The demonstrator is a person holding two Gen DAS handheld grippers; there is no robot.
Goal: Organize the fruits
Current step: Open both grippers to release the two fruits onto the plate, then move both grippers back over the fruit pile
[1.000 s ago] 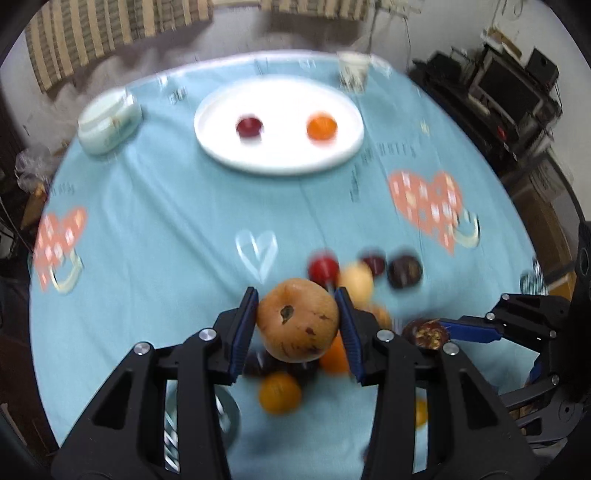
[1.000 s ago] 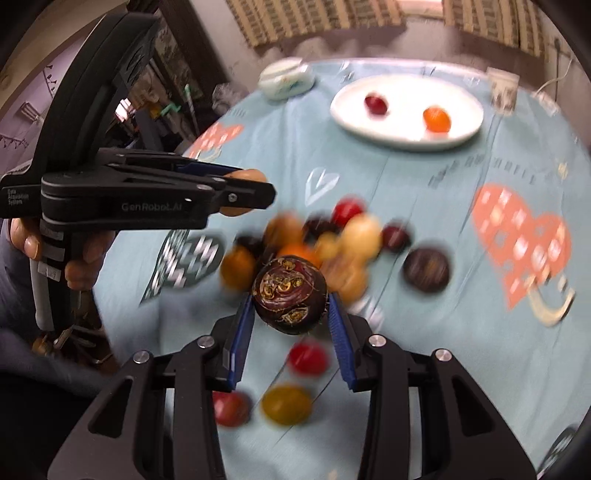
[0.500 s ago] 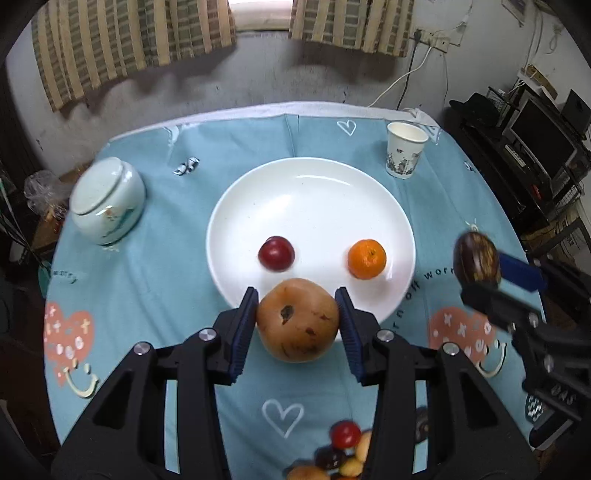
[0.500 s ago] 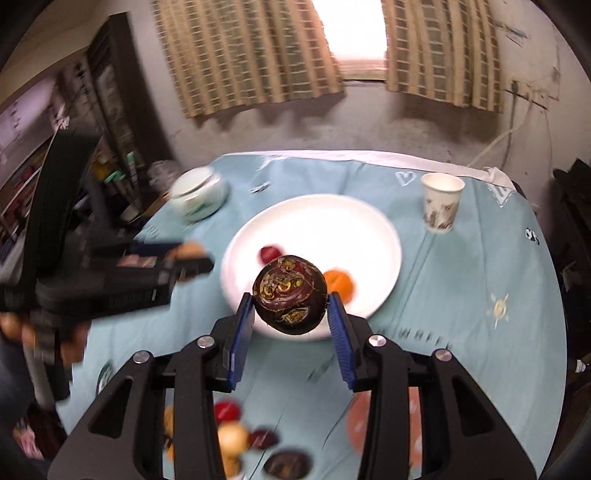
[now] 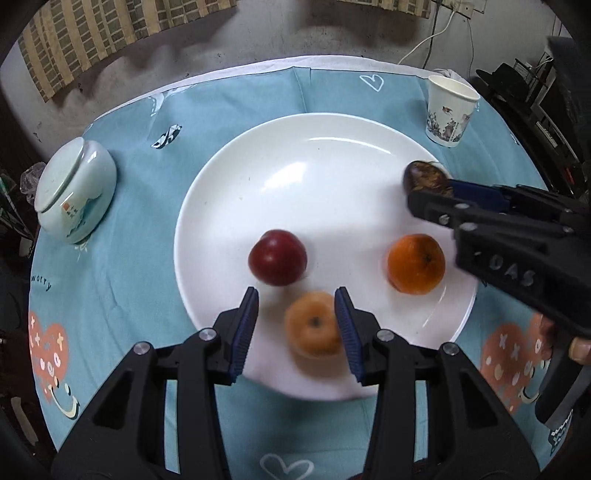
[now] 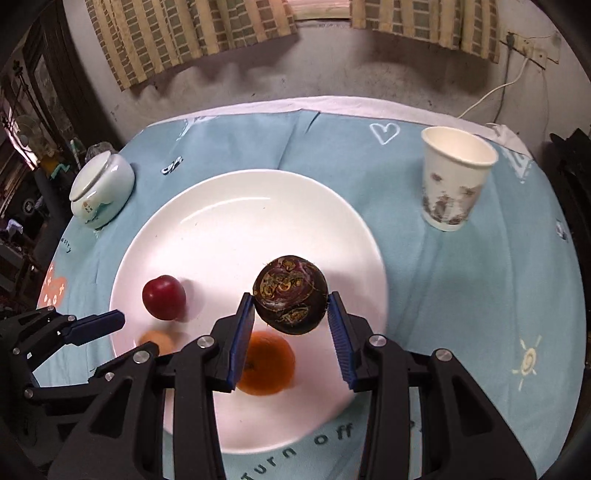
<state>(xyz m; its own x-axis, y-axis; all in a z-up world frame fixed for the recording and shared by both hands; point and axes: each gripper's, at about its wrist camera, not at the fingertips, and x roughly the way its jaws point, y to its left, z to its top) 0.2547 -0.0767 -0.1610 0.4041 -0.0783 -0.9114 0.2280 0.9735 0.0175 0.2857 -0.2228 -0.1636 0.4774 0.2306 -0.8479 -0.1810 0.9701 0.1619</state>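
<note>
Nearest the left camera, the left tongs [image 5: 297, 325] stand spread, the blurred round tan-orange fruit [image 5: 314, 329] between the blue pads but touching neither — it looks just released onto the wide white ceramic plate [image 5: 325, 177]. The right tongs [image 6: 291, 325] are spread too; the dark purple, scarred round fruit [image 6: 290, 300] sits between the pads with gaps on both sides, seemingly dropping toward the plate. So the placing step is in hand; next, both tongs likely need to back off without nudging the dark red plum [image 5: 277, 257] or the bright orange mandarin [image 5: 415, 263] — both roll easily. Farther out on the light-blue heart-printed counter [image 5: 147, 229]: a pale green lidded ceramic jar [image 5: 74, 192], a printed paper cup [image 6: 452, 182], then checked curtains [image 6: 184, 33] against a grey wall.
</note>
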